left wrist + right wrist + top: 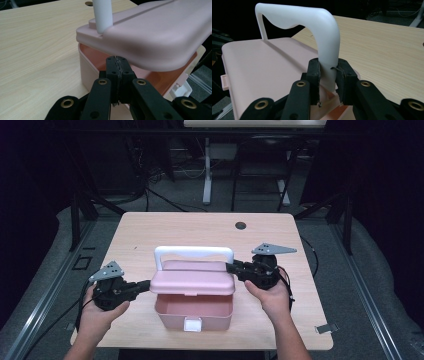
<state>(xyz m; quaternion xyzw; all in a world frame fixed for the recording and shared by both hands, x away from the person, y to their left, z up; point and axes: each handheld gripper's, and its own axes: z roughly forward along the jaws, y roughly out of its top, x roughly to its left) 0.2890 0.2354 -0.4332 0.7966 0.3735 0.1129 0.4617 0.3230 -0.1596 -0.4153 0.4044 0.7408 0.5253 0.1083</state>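
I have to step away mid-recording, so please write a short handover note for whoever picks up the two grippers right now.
Left gripper: jaws shut with nothing between them, tips tucked under the left edge of the lid.
Right gripper: jaws shut on the right leg of the white handle.
Things: pink box near the table's front edge, lid raised partway, box looks empty.
Done: lid unlatched and lifted off the rim.
Left: probably swing the lid fully open; keep the handle grip steady.
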